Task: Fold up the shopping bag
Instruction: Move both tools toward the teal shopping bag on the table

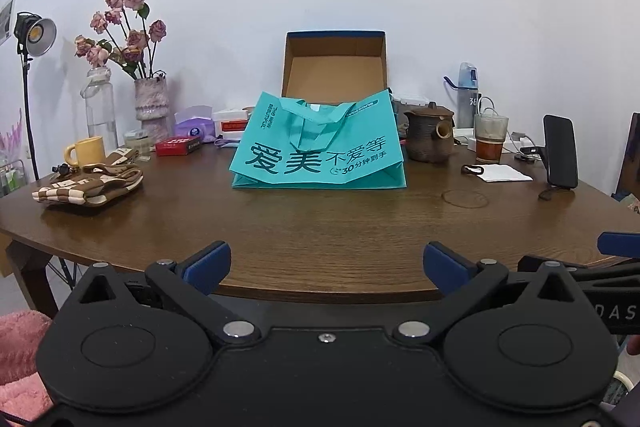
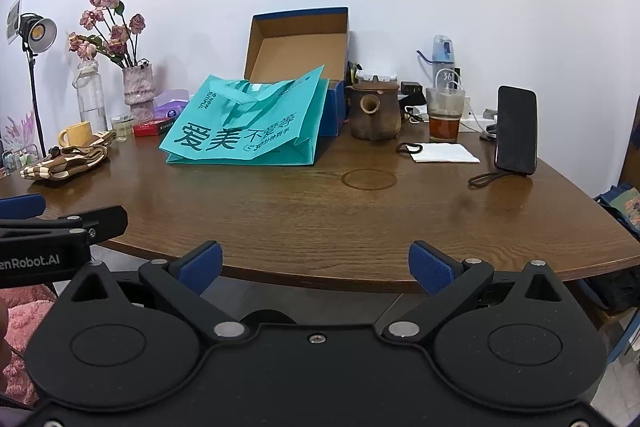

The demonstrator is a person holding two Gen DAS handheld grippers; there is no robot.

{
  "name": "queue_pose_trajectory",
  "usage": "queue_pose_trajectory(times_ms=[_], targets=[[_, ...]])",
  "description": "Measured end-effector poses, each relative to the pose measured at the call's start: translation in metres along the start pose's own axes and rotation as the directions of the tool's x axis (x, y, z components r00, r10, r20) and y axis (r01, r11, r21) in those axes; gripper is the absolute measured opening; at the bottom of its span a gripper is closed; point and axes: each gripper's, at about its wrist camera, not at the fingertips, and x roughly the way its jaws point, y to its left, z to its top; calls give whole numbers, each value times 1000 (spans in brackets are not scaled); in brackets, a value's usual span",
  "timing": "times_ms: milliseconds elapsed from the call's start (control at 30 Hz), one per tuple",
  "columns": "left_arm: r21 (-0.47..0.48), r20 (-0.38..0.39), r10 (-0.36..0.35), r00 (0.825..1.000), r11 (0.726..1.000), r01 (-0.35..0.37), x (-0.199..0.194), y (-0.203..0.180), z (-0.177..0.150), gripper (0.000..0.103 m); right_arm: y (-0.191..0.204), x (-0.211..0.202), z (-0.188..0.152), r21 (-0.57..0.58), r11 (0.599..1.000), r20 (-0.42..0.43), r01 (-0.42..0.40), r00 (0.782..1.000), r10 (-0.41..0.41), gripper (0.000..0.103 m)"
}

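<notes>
Teal shopping bag [image 1: 320, 151] stands unfolded mid-tabletop [image 1: 320, 227], in front of an open cardboard box [image 1: 335, 67]. Left gripper [image 1: 326, 263] and right gripper [image 2: 315, 263] at near edge, jaws wide apart, empty.

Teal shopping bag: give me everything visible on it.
The shopping bag is teal, apparently non-woven fabric, with dark Chinese print and "30" on its front. It stands upright and unfolded on the wooden table, mouth open, front panel slumping forward, teal handles drooping over it. An open cardboard box sits behind it. Neither gripper touches it.
</notes>
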Motion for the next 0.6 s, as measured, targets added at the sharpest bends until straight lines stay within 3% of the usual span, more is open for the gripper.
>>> queue_pose_trajectory(times_ms=[300, 400, 600], targets=[[-9, 5, 42, 999, 999, -42, 21, 9, 7, 103, 2, 22, 3, -10, 1000, -15, -3, 1000, 2, 101], [8, -12, 24, 1000, 1000, -23, 40, 11, 13, 103, -2, 39, 14, -15, 1000, -8, 0, 1000, 0, 103], [-81, -11, 9, 1000, 997, -10, 86, 24, 31, 103, -2, 75, 35, -54, 998, 52, -12, 999, 15, 103]])
